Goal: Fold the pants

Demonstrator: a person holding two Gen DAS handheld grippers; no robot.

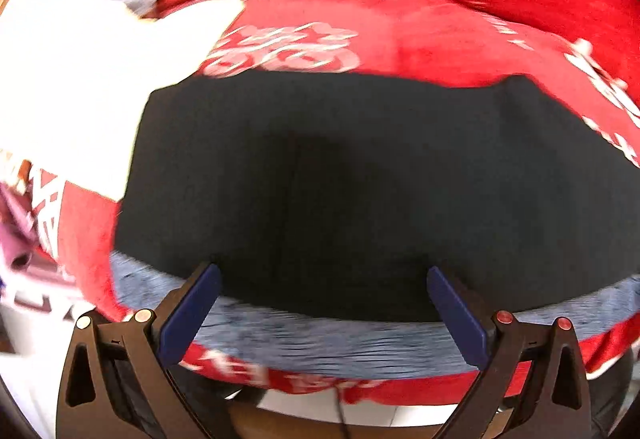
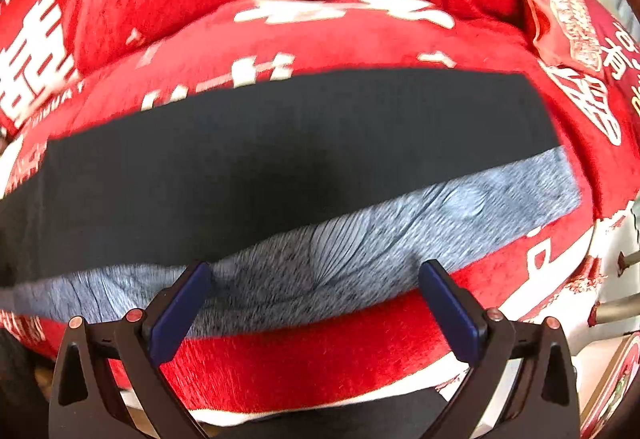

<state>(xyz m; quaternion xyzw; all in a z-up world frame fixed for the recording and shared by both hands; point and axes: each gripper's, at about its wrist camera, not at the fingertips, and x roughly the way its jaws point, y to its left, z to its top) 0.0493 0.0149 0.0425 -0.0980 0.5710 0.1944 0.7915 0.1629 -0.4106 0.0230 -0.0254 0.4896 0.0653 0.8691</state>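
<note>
The dark navy cloth pants with a grey-blue fleecy lining [image 1: 340, 179] lie flat on a red plush blanket with white lettering [image 1: 460, 31], just ahead of both sets of jaws. Judged soft, light and limp; the lining strip [image 2: 360, 239] nearest the jaws looks grippy, so a pinch at that near edge or an end corner should hold. Left gripper [image 1: 324, 315]: jaws spread wide, empty, over the near hem. Right gripper [image 2: 316, 309]: jaws likewise apart, empty, straddling the lining. No containers discernible. A white sheet [image 1: 80, 87] lies beyond the left jaw.
</note>
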